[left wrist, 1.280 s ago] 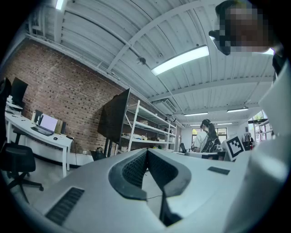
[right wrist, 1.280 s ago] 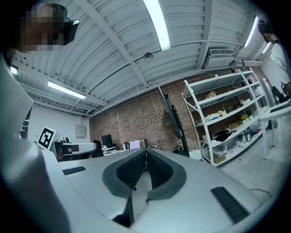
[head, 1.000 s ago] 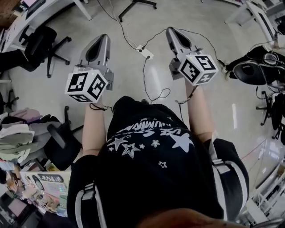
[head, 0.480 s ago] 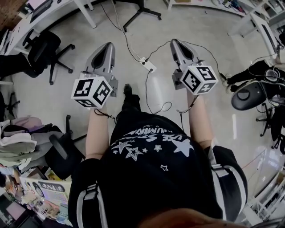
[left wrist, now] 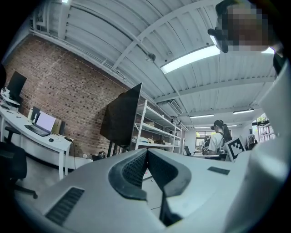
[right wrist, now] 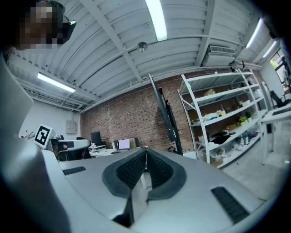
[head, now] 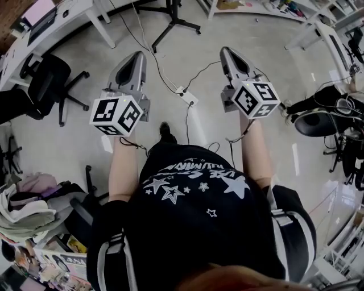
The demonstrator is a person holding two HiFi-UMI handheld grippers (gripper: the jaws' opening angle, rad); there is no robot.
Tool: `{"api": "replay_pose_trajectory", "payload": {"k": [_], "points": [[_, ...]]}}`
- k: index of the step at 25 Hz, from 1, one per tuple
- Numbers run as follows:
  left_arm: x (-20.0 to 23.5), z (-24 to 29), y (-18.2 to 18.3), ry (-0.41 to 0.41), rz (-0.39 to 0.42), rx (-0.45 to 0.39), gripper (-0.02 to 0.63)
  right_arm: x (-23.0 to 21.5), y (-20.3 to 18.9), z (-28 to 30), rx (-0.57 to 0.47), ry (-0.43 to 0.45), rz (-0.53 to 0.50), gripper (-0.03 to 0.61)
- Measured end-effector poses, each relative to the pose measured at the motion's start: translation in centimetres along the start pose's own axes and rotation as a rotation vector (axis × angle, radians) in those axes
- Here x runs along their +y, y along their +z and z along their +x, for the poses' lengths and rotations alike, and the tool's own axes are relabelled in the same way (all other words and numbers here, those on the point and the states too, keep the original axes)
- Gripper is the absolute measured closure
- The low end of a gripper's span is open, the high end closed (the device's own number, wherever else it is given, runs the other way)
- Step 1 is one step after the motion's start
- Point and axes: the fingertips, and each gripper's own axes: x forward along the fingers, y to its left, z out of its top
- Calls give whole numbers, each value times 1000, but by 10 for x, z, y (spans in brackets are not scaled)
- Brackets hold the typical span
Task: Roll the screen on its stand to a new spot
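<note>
The black screen (left wrist: 122,116) stands tall on its stand ahead of me, in front of a brick wall; in the right gripper view the screen (right wrist: 164,116) shows edge-on. In the head view the stand's black legs (head: 173,17) spread on the floor at the top, beyond both grippers. My left gripper (head: 136,57) is shut and holds nothing, its ribbed pads (left wrist: 136,166) pressed together. My right gripper (head: 226,52) is shut and empty too, its pads (right wrist: 157,168) closed. Both are held out at chest height, well short of the stand.
A white power strip (head: 186,95) with trailing cables lies on the floor between the grippers. Black office chairs stand at left (head: 48,85) and right (head: 318,119). White desks (head: 57,17) line the left wall, and white shelving (right wrist: 218,118) stands beside the screen. A person (left wrist: 218,136) stands far off.
The floor has slid down the head view as I walk forward; the stand's legs and the power strip are closer. Both grippers keep the same shut pose.
</note>
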Motion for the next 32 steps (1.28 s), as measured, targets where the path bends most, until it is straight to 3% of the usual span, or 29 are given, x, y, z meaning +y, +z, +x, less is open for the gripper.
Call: {"api": "replay_pose_trajectory", "payload": {"k": [7, 17, 25, 32], "points": [[59, 58, 22, -54, 16, -11, 603, -11, 21, 75, -33, -59, -1, 571], [141, 126, 17, -117, -21, 20, 603, -27, 28, 159, -64, -186, 2, 571], [156, 158, 3, -147, -53, 41, 603, -46, 37, 180, -88, -233, -15, 569], [154, 181, 4, -126, -30, 35, 603, -67, 51, 209, -90, -184, -20, 525]]}}
